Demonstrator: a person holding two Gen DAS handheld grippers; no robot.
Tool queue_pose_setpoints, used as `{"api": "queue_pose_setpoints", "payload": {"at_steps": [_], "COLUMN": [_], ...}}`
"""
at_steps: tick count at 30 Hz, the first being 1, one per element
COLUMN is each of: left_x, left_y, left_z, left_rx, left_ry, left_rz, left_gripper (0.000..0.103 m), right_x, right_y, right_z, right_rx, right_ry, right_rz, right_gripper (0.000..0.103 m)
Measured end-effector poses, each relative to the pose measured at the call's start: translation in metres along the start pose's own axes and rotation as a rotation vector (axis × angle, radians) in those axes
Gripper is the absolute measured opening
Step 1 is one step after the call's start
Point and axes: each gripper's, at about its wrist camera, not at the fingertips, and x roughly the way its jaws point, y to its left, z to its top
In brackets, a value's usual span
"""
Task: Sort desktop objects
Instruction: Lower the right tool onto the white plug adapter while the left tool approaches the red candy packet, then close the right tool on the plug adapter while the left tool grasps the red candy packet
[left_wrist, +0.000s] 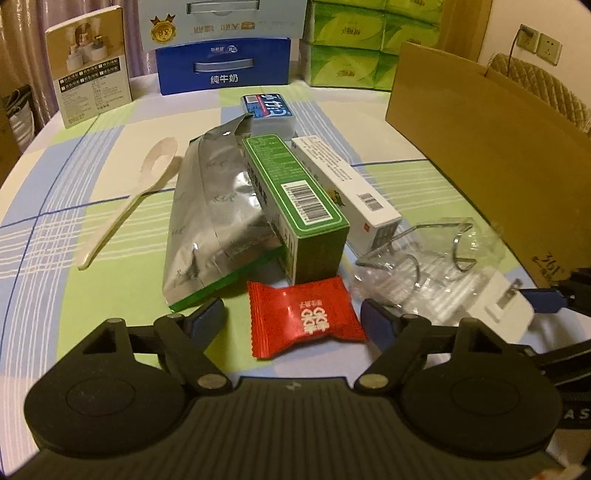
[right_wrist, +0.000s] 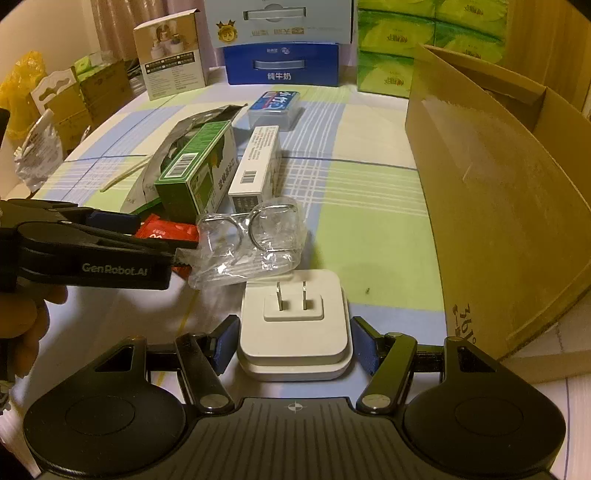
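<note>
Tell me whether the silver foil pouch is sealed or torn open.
Torn open. The silver foil pouch has a ragged, gaping top edge by the green box, seen in both wrist views. Whether anything is left inside cannot be told.

Dim yellowish indoor light, soft shadows, strong fisheye bending, dark vignetted corners.

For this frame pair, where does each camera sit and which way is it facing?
Left wrist: on the left hand-held gripper, facing forward and down at the candy between its open fingers; the right hand-held gripper tip shows far right.
Right wrist: on the right hand-held gripper, facing forward and down at the charger it grips; the left hand-held gripper and a hand show at left.
Shared: candy, charger, green box, cardboard box.
</note>
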Motion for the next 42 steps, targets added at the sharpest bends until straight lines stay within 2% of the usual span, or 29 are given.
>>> {"api": "queue_pose_setpoints", "payload": {"at_steps": [3,5,7,16,23,28,33,40,41,42], "left_x": [0.002,0.001,-0.003,-0.046,-0.073,-0.075,-0.075,-0.077,-0.077,-0.077], "left_y": [-0.002,-0.005,-0.006,-0.01,-0.012,-0.013,-0.017,-0.022,-0.023,-0.023], "left_z": [0.0,0.0,-0.002,-0.042,-0.074,-0.078,-0.081,-0.087,-0.087,-0.088], "left_rx": [0.002,0.02,0.039,0.105,0.103,0.099,0.111,0.094,0.092,0.091], "left_ry": [-0.004,-0.004,-0.002,0.038,0.013,-0.004,-0.028,-0.057,-0.059,-0.061], "left_rz": [-0.004,0.005,0.011,0.015,0.031,0.06,0.085,0.124,0.129,0.137], "left_gripper": [0.075,0.068,0.052,0.042,0.042,0.052,0.053,0.055,0.056,0.063], "right_x": [-0.002,-0.005,-0.008,-0.028,-0.032,-0.029,-0.027,-0.024,-0.024,-0.024], "right_y": [0.001,0.001,0.001,0.017,0.026,0.027,0.028,0.03,0.031,0.03], "right_z": [-0.002,-0.004,-0.007,-0.032,-0.042,-0.042,-0.042,-0.043,-0.043,-0.043], "right_rx": [0.001,0.006,0.016,0.038,0.031,0.025,0.02,-0.01,-0.008,-0.003], "right_ry": [-0.002,-0.005,-0.006,-0.009,-0.019,-0.035,-0.049,-0.049,-0.049,-0.05], "right_rz": [0.001,0.001,0.003,0.041,0.035,0.016,0.002,-0.005,-0.005,-0.004], "right_gripper": [0.062,0.062,0.062,0.062,0.062,0.062,0.062,0.071,0.071,0.071]}}
